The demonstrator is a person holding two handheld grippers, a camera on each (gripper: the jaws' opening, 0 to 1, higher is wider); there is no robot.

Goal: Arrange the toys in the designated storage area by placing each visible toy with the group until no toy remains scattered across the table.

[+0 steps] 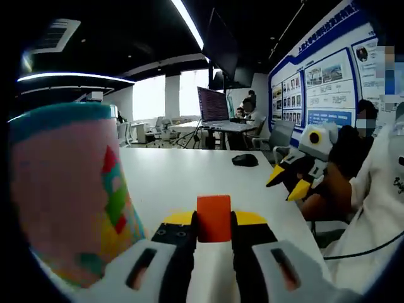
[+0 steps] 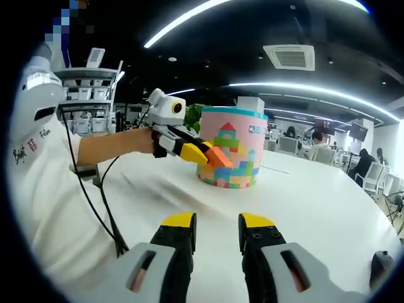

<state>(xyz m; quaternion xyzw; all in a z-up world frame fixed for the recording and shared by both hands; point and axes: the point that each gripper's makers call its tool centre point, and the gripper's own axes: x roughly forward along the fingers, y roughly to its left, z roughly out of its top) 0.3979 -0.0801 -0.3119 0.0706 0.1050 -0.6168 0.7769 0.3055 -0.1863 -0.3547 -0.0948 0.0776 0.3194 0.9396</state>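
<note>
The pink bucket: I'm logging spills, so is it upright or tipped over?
Upright. The pink bucket stands on its base on the white table, teal rim level on top, in the right gripper view.

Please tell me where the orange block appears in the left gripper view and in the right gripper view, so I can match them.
Left gripper view: the orange block sits at bottom centre, clamped between that view's own jaws.
Right gripper view: the orange block is left of centre, at the left gripper's yellow tips.
Shared landmark: the pink bucket.

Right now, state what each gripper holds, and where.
Left gripper clamps the orange block by its two opposite sides; right gripper holds nothing.
</note>
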